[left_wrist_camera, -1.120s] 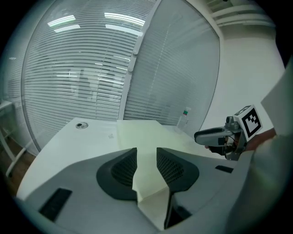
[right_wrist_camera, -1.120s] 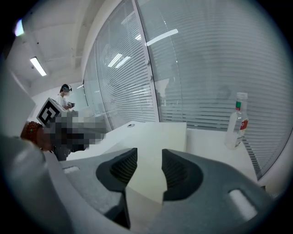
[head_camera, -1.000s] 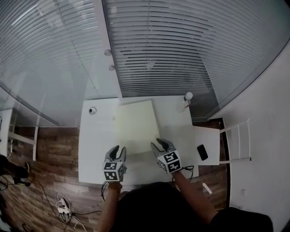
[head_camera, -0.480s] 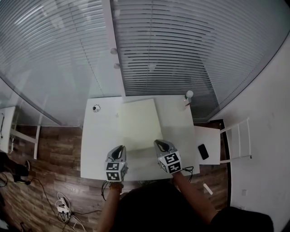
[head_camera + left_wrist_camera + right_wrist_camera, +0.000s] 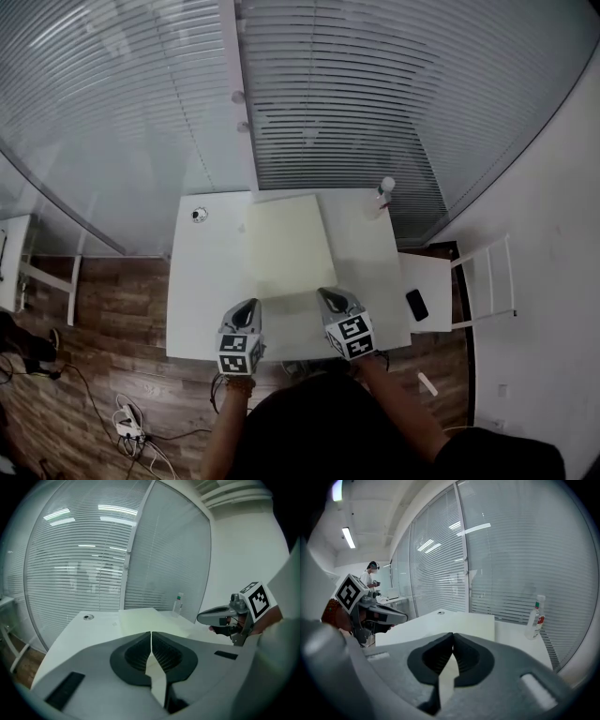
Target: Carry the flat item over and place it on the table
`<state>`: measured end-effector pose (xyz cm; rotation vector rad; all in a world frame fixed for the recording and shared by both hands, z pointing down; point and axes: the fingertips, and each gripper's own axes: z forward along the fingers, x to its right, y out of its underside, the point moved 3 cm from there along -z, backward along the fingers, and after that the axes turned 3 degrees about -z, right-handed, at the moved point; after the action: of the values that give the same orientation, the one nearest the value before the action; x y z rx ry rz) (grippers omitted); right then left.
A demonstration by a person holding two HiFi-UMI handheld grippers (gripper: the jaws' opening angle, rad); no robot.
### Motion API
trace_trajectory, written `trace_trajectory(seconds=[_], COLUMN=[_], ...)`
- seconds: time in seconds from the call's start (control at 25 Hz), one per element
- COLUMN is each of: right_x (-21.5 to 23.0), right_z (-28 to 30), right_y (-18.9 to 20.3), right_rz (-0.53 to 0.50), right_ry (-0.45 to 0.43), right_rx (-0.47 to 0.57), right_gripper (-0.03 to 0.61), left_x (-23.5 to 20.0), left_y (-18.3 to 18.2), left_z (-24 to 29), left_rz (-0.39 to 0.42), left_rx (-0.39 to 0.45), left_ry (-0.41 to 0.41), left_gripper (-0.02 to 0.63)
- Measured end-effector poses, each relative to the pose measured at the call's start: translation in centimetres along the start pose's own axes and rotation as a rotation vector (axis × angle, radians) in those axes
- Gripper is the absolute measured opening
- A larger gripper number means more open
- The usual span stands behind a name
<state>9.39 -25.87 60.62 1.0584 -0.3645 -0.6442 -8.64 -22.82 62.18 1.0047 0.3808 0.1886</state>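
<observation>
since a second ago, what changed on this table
Both sets of jaws have just been closing: the left hand-held gripper and right hand-held gripper, open a second ago, are now shut with nothing between them. The flat sheet still lies on the table, and the bottle stays at the far corner.

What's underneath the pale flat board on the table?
The board lies flat on the white table, whose top shows to its left, right and near side. Whether anything thin lies beneath cannot be seen: the board covers that patch.
</observation>
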Motion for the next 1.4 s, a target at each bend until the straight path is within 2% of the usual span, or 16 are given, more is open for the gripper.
trace_trajectory(seconds=[0.28,0.68,1.4], right_x=[-2.5,-7.0,-12.5], right_z=[-1.7,-4.1,-7.9], right_y=[-0.3,-0.5,-0.8], right_rz=[-0.013,-0.035,-0.058], right_ry=[0.0,-0.015,-0.024], right_rx=[0.009,0.024,0.051], right_gripper=[-0.002,-0.002,-0.002], left_x=[1.1,2.1,3.9], left_y=[0.3,0.6,1.0], left_z=[-3.6,-8.1,-14.9], left_rz=[0.06,0.081,0.115], left_rx=[0.021,0.074,0.147], left_ry=[0.003,0.01,0.011], left_gripper=[0.02,0.02,0.02])
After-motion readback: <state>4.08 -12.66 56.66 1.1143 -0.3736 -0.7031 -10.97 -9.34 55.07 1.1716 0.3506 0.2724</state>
